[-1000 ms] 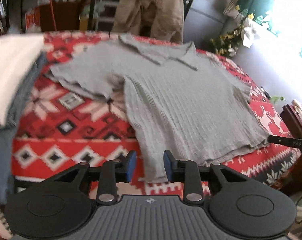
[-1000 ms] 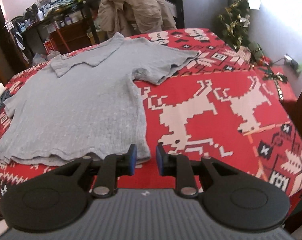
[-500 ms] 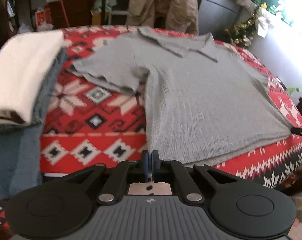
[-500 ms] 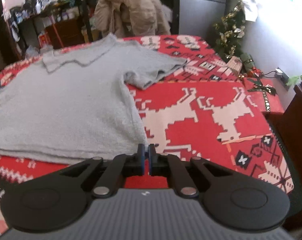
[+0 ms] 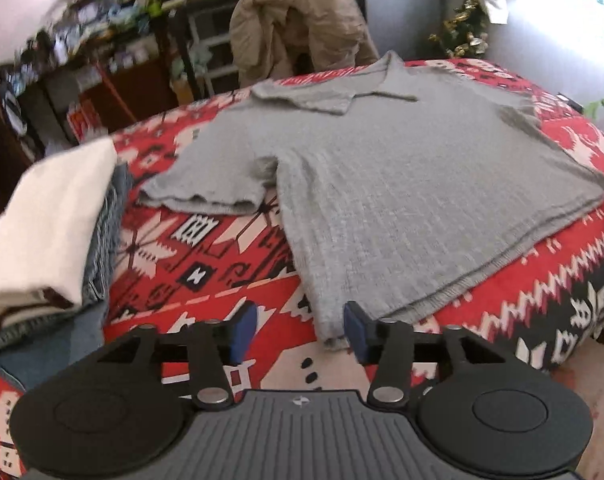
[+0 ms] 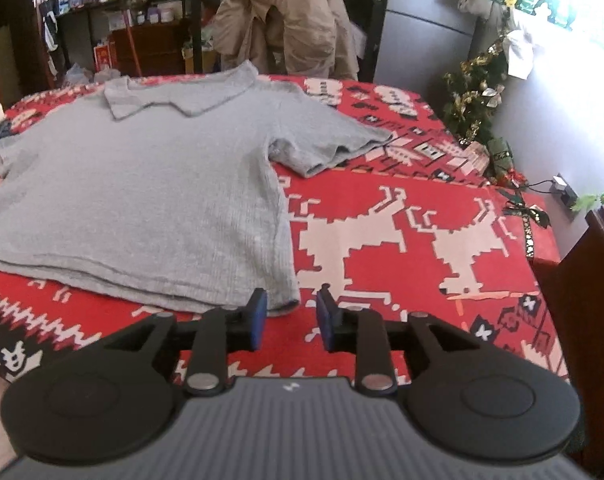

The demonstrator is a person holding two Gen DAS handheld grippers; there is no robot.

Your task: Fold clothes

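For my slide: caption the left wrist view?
Open left gripper poised at grey polo shirt's hem corner on red blanket.

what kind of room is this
Most likely a lived-in room at home, perhaps a bedroom: a grey polo shirt lies on a red patterned blanket, a tan jacket hangs behind, and a small decorated Christmas tree stands by the wall.

Ribbed matt grey knit shirt (image 5: 401, 200), woven patterned red blanket (image 6: 401, 240), matt black plastic jaws
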